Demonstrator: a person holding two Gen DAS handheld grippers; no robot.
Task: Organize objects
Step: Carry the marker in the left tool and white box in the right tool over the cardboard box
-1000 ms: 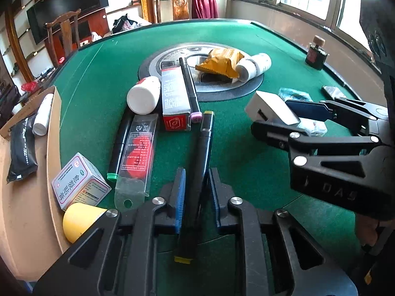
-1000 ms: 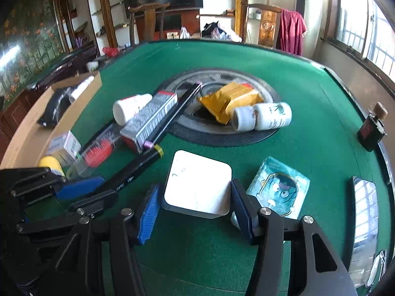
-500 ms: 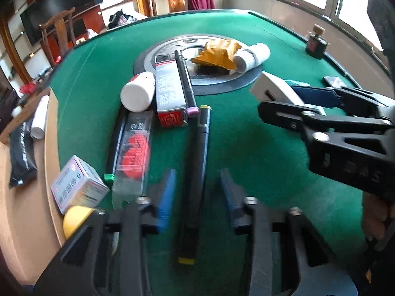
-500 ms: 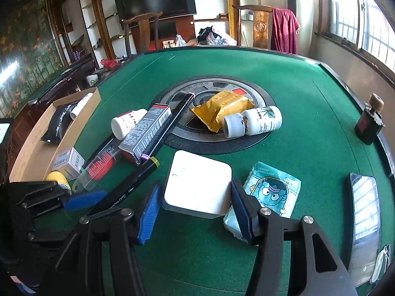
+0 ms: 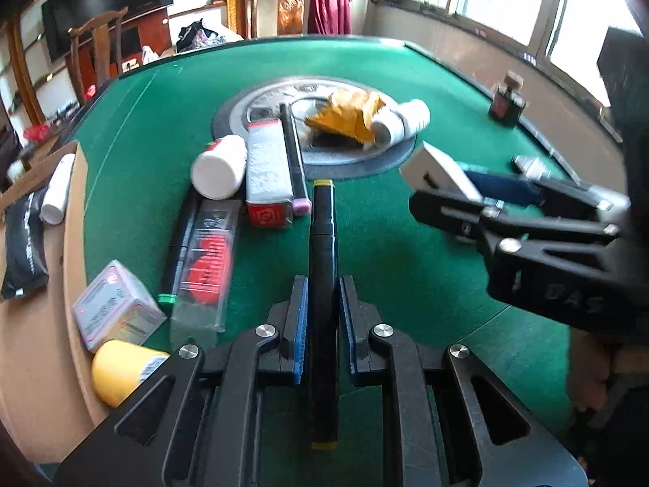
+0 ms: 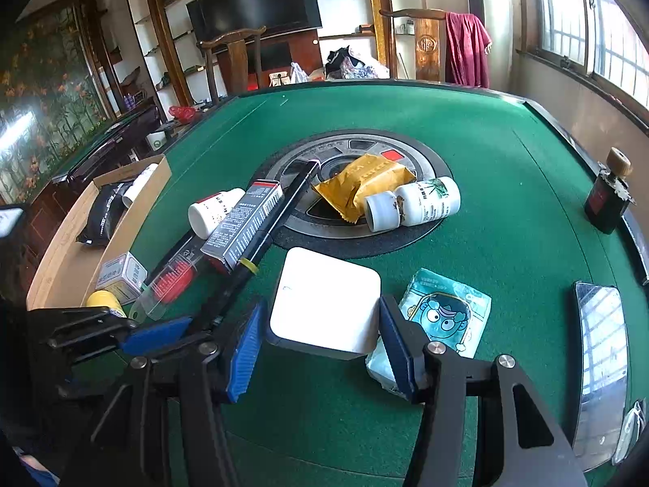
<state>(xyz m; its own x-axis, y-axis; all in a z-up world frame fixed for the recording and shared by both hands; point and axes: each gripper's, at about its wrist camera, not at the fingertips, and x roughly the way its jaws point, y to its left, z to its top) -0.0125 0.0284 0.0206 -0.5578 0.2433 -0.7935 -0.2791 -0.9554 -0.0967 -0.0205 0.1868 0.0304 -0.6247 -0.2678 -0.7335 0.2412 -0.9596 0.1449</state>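
Both tools are loaded, left tool (image 5: 320, 316) clamping the black marker (image 5: 322, 243), right tool (image 6: 320, 345) gripping the white box (image 6: 326, 304), so lift level toward the cardboard tray (image 6: 73, 251).

Far ahead of my gripper, beyond the green table (image 6: 507, 154), a red cloth (image 6: 464, 48) hangs over a wooden chair (image 6: 426, 44). Ahead to my left, a dark television (image 6: 253, 0) sits among shelves (image 6: 170, 36). Windows (image 6: 608, 20) line my right.

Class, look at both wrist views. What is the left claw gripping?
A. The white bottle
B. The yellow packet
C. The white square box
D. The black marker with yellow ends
D: the left claw is shut on the black marker, its blue pads pressing both sides of the barrel.
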